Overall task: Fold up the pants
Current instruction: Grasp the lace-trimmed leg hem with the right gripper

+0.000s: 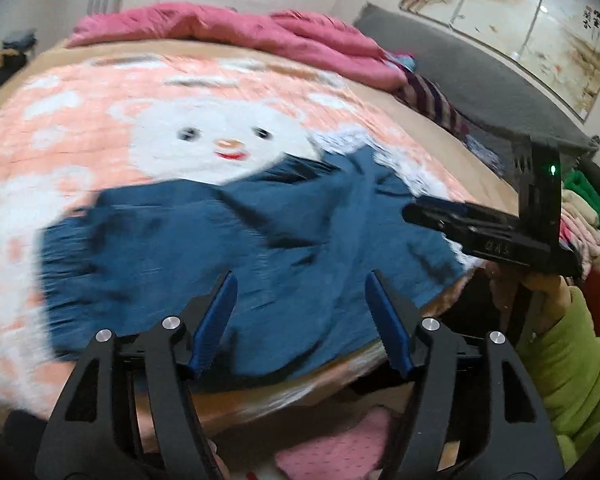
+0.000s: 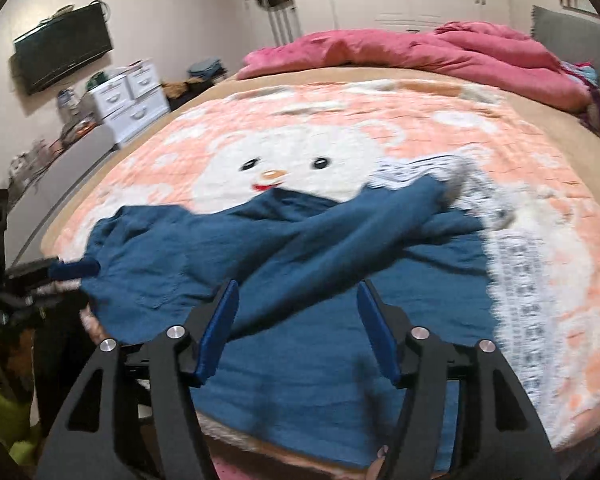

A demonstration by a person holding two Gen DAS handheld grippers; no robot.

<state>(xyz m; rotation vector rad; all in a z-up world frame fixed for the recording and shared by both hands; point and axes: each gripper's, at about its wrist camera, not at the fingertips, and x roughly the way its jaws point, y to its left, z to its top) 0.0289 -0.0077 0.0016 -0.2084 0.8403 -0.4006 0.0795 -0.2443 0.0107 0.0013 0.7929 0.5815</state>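
- On the bed, over a peach fleece blanket (image 2: 540,240) printed with a white cartoon face, blue pants (image 1: 204,248) are lying near the front edge, one leg draped diagonally across the other.
- Left gripper (image 1: 300,320) is hovering just above the near part of the pants, its blue-padded fingers standing apart with only air between them; nothing is being gripped.
- Right gripper (image 2: 298,326) is likewise hovering over the cloth, fingers spread and empty, angled downward toward the bed.
- Judged step: a fold or lay-down appears to be finishing, with both tools free of the fabric and the garment still rumpled.
- Next move is calling for a fresh pinch on an edge, probably the crossed leg or the waist end, so the legs can be aligned before folding.
- At the right of the left wrist view, a green sleeve (image 1: 572,360) is extending toward the right tool.
- Pink bedding (image 2: 420,52) is lying heaped along the far side.
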